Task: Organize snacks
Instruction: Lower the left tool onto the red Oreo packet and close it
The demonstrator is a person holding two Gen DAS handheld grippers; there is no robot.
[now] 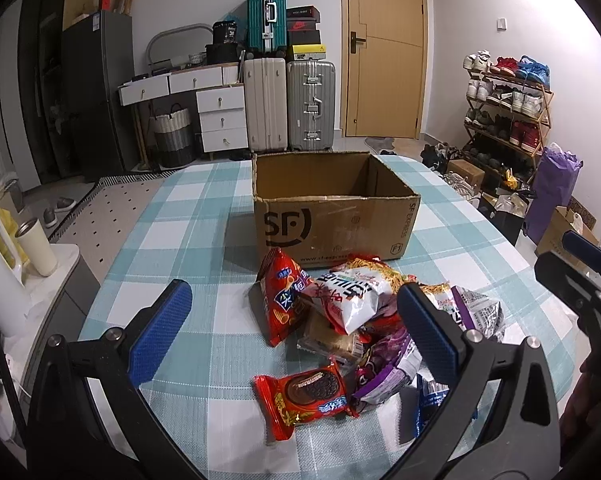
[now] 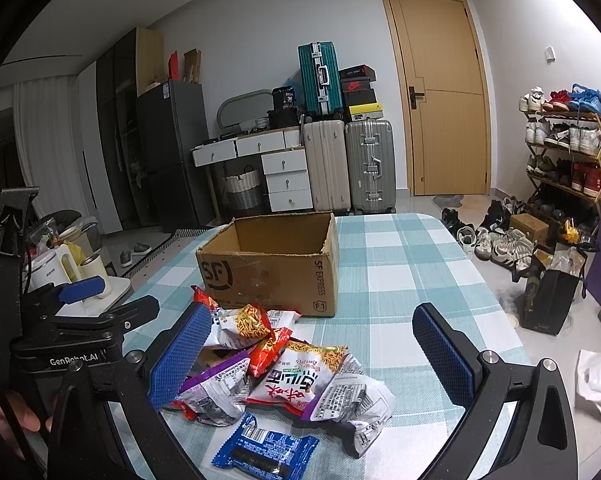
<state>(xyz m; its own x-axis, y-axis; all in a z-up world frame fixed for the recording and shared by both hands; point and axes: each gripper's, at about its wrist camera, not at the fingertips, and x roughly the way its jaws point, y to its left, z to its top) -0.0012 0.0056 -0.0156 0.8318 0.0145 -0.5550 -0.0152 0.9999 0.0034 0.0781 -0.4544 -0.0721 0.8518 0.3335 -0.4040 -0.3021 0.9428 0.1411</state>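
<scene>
Both claws, left point(image 1: 294, 320) and right point(image 2: 312, 356), are being held spread over the snacks point(image 1: 340, 320); the box point(image 1: 332, 208) is being left empty beyond them.

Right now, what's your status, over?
Left gripper open, right gripper open, both empty. Snacks piled before the box. Nothing in the way.

Left claw point(image 1: 296, 324), right claw point(image 2: 314, 354) agape

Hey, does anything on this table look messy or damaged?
Yes. The snack packets lie in a jumbled, overlapping heap on the tablecloth instead of in the cardboard box, which looks empty. The box's top rim is ragged, its flaps apparently torn off.
</scene>
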